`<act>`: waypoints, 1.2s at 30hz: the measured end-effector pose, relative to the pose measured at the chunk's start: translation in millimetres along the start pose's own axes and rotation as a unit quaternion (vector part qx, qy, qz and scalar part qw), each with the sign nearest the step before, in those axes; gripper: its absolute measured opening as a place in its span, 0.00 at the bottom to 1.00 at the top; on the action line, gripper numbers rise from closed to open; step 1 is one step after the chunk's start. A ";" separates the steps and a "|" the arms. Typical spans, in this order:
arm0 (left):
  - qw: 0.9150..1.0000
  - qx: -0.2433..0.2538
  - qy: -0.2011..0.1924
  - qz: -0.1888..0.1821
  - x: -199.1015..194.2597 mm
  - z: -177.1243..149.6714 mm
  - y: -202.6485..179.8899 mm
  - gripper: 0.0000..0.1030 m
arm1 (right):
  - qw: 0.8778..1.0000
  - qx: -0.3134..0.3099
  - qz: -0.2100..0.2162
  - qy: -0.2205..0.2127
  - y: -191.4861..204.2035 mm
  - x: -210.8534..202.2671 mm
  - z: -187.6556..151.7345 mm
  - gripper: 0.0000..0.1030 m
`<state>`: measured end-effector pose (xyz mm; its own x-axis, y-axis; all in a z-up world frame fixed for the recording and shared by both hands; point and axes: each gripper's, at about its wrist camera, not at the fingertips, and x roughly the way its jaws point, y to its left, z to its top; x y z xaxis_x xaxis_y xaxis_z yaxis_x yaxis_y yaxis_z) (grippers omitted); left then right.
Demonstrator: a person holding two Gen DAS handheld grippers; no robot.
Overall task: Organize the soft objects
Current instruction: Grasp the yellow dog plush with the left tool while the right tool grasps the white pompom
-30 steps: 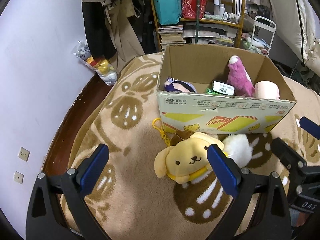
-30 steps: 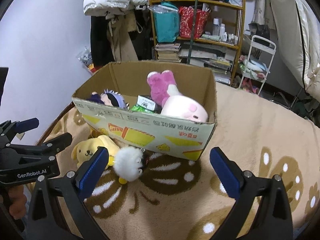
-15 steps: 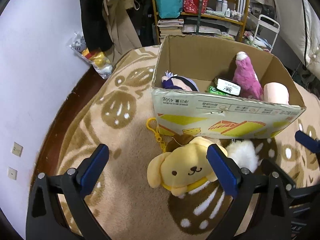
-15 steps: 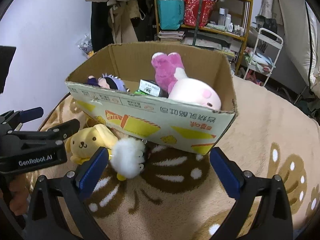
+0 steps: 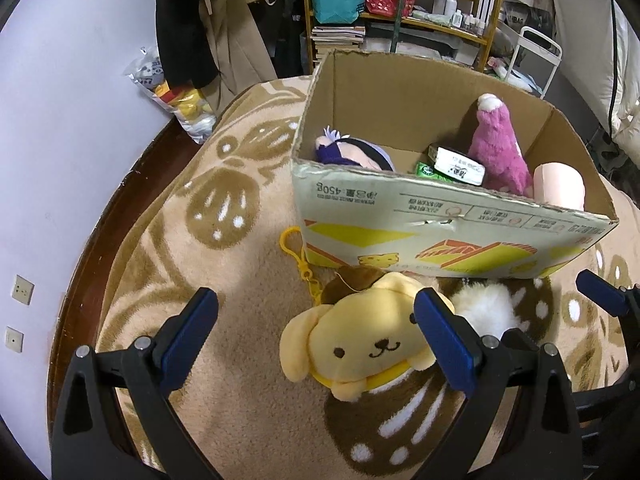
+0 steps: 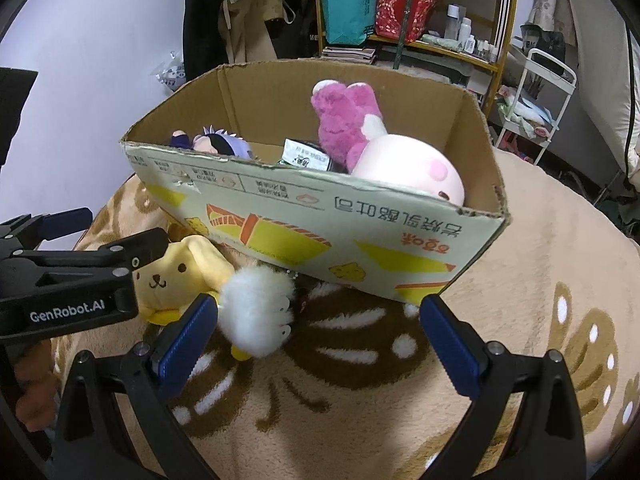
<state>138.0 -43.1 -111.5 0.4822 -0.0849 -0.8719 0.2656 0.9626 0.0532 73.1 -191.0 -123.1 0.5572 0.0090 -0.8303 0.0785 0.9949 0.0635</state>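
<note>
Since a second ago, both grippers are sitting closer to the cardboard box (image 5: 440, 216), which is now looming larger in each view, and the yellow dog plush (image 5: 360, 344) is lying nearer the left gripper (image 5: 316, 332).

The box is resting on the tan patterned blanket (image 5: 224, 248), its near wall just beyond the two loose toys; bare blanket is stretching to the left of the box and toward the dark wooden edge (image 5: 100, 240) by the wall.

Inside the box, three plush toys are showing: one purple-haired doll (image 6: 220, 144), one magenta plush (image 6: 344, 120) and one pale pink plush (image 6: 408, 168), plus a small packet (image 6: 306, 156). Outside are lying two: the dog plush and a white fluffy plush (image 6: 256, 312) touching its side.

The left jaws are standing wide apart, the dog plush lying between them, close against the right-hand finger. The right gripper (image 6: 312, 336) is also gaping, the white plush sitting just inside its left finger.
</note>
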 end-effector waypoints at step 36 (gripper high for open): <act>0.996 -0.015 0.064 -0.066 47.2 -0.3 -12.1 0.94 | 0.994 -0.004 0.055 0.090 17.6 66.9 -1.0 0.70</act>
<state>157.4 -58.7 -153.5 0.3348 -0.1790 -0.9251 0.2935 0.9528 -0.0782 111.0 -172.8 -178.1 0.4055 0.1344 -0.9042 0.0181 0.9878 0.1550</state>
